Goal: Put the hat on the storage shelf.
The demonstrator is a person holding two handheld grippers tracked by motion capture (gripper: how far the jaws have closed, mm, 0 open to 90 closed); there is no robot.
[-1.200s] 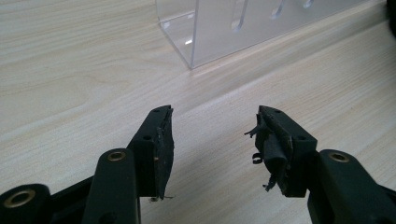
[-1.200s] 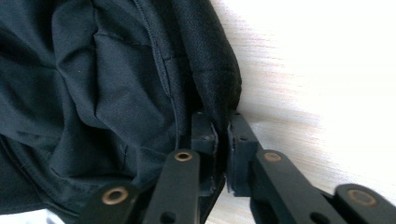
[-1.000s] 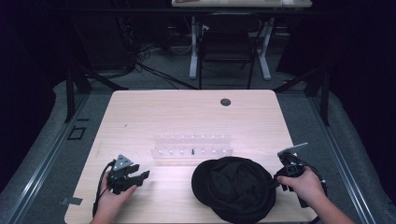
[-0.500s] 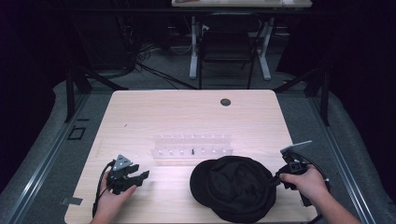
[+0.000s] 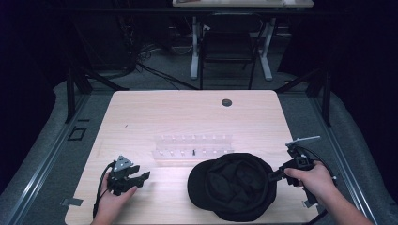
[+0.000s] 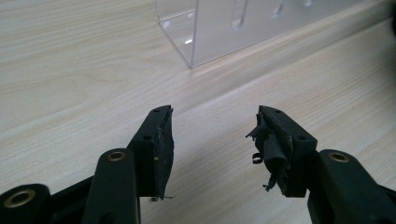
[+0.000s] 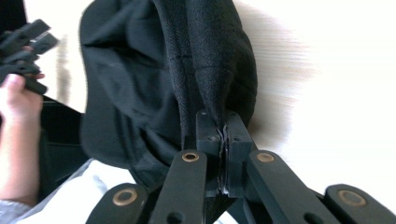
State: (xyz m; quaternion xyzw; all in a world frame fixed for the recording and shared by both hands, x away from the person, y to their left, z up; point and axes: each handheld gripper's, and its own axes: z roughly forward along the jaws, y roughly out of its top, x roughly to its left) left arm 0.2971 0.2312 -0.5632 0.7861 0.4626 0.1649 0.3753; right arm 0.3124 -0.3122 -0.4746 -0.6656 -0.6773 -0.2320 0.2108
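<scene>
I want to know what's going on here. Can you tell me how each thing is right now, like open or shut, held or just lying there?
Left claw: open, empty, low over the table.
Right claw: shut, pinching the hat's edge.
Black hat: lying on the table, inside facing up, held at its right edge.
Clear plastic rack: standing on the table, untouched.

Clear rack (image 6: pixel 243 23): cut off by top edge of left gripper view; slot contents too small to tell in high view. Black cap (image 7: pixel 154 79): top cut off by upper edge of right gripper view; pinched edge hidden between the right tongs (image 7: pixel 223 128). Far hand (image 7: pixel 18 98) at left edge, blurred. Surface (image 7: pixel 327 70) washed out at right.
</scene>
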